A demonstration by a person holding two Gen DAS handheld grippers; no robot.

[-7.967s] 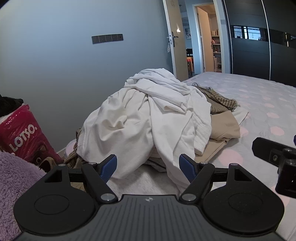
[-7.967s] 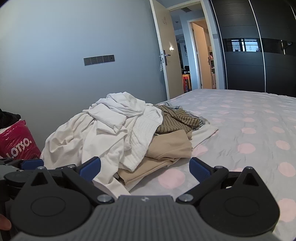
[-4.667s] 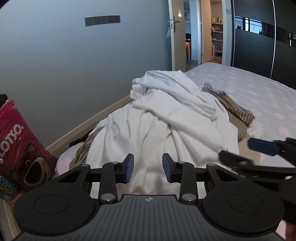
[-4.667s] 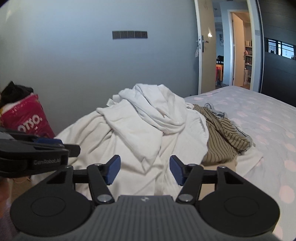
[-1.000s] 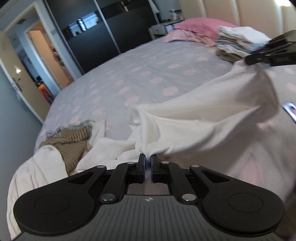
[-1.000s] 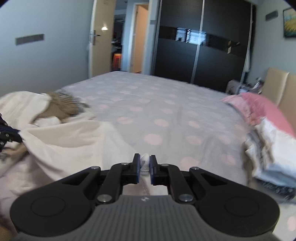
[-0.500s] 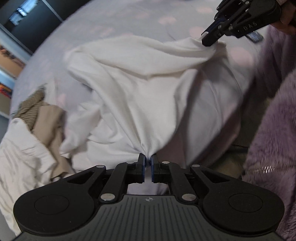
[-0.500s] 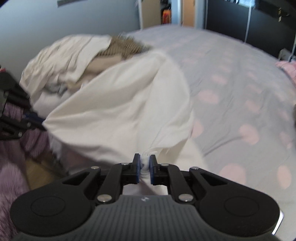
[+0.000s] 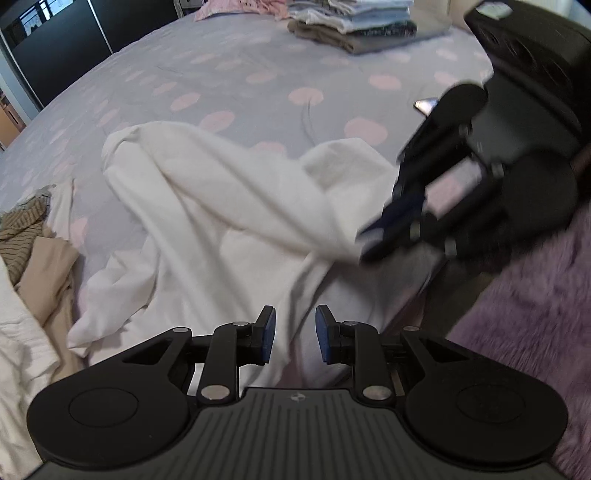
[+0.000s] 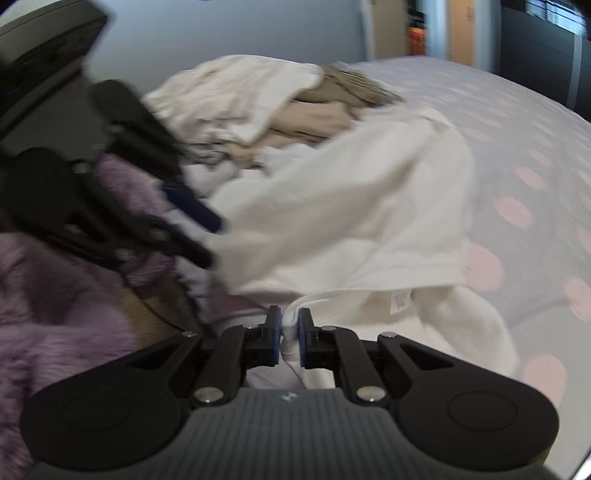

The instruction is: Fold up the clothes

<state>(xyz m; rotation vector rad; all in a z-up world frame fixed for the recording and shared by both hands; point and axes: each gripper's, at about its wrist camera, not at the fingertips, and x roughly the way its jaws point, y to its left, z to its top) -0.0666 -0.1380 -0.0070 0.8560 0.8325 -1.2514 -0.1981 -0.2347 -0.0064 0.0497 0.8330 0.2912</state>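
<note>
A white garment lies crumpled on the polka-dot bed, its near edge hanging toward me. My left gripper is open, its blue pads apart with cloth lying below the gap, not pinched. My right gripper is shut on a bunched edge of the white garment, near a small label. In the left wrist view the right gripper shows blurred at the garment's right end. In the right wrist view the left gripper shows blurred at the garment's left side.
A pile of unfolded clothes, tan, striped and white, sits at the bed's left. A stack of folded clothes stands at the far end, a phone lies near the right edge, and a purple fluffy sleeve fills the right side.
My left gripper has opened and let go of the white garment. The garment has sunk onto the bed. The right gripper has swung in close, still holding its edge.
</note>
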